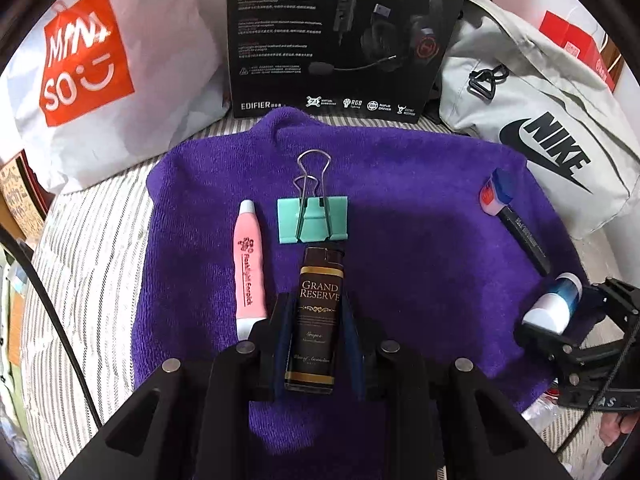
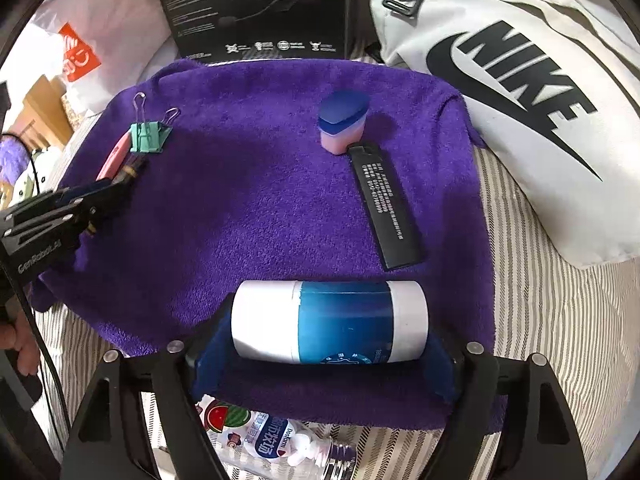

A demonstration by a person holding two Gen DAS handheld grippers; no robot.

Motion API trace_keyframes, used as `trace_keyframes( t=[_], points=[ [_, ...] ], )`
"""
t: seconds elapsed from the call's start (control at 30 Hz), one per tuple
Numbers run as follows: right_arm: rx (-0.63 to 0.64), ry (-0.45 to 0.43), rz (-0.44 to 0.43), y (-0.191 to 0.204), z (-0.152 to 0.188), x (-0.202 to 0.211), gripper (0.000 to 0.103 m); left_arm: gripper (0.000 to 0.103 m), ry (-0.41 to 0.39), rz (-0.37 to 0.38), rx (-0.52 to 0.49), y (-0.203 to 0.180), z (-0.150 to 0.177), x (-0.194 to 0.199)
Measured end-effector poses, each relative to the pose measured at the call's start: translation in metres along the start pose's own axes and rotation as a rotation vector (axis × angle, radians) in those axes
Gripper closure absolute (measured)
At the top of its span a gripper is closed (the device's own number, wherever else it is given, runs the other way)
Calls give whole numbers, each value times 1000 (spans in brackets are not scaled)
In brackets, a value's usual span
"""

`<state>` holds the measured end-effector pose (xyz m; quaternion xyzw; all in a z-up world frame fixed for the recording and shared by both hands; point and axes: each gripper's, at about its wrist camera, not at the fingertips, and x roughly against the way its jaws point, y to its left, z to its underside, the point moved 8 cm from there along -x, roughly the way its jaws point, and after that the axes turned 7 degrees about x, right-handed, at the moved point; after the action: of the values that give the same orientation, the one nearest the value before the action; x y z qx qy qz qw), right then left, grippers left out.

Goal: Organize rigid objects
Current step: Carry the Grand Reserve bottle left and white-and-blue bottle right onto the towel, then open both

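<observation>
On the purple towel (image 1: 420, 208) my left gripper (image 1: 316, 320) is shut on a dark Grand Reserve lighter (image 1: 318, 312), which points at the mint binder clip (image 1: 313, 219). A pink earpick (image 1: 250, 268) lies just left of it. My right gripper (image 2: 328, 344) is shut on a blue and white cylinder (image 2: 330, 322), held crosswise by its two ends above the towel's (image 2: 260, 200) near edge. Beyond it lie a black flat stick (image 2: 384, 208) and a small blue-capped pink jar (image 2: 343, 122). The left gripper (image 2: 120, 184) shows at the towel's left, beside the binder clip (image 2: 149, 136).
A black headset box (image 1: 344, 36) stands behind the towel. A white Miniso bag (image 1: 104, 76) is at the back left and a grey Nike bag (image 1: 548, 128) at the right. A clear bottle (image 2: 276, 444) lies on the striped sheet (image 2: 532, 288) below my right gripper.
</observation>
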<state>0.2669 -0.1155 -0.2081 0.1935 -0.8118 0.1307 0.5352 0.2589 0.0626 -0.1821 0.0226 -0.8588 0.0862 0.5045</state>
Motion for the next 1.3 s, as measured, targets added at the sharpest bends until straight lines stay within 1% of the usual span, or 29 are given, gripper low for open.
trace_keyframes(
  t=[0.17, 0.2, 0.27, 0.33, 0.4, 0.53, 0.63, 0.7, 0.83, 0.93, 1.03, 1.2, 1.3],
  points=[
    [8, -1, -10, 1, 0, 1, 20, 78, -4, -33, -48, -5, 2, -2],
    [9, 1, -14, 2, 1, 1, 20, 77, -3, -35, -55, -5, 3, -2],
    [8, 10, -25, 1, 1, 2, 20, 72, 2, -31, -60, -8, 6, -1],
    [4, 27, -36, 0, 0, 2, 20, 65, 7, -29, -67, -10, 8, 0],
    [1, 38, -35, -1, 1, 4, 20, 60, 12, -38, -83, -13, 11, 0],
    [-20, 33, -64, -3, 6, 15, 21, 60, 19, -41, -74, -14, 17, 6],
    [-21, 26, -48, -3, 9, 25, 20, 60, 10, -46, -70, -14, 20, 16],
    [-32, 16, -39, -6, 13, 34, 20, 60, -3, -48, -68, -13, 21, 27],
    [-55, -20, -59, -9, 22, 56, 20, 59, -38, -46, -69, -15, 26, 56],
    [-75, -41, -47, -15, 35, 73, 20, 59, -51, -30, -73, -20, 38, 74],
    [-101, -50, -42, -23, 54, 86, 20, 58, -44, -2, -85, -34, 56, 87],
    [-162, -60, -32, -44, 94, 106, 20, 58, -9, 52, -98, -64, 91, 98],
    [-203, -59, -34, -54, 119, 116, 20, 58, 27, 99, -79, -81, 108, 96]
  ],
)
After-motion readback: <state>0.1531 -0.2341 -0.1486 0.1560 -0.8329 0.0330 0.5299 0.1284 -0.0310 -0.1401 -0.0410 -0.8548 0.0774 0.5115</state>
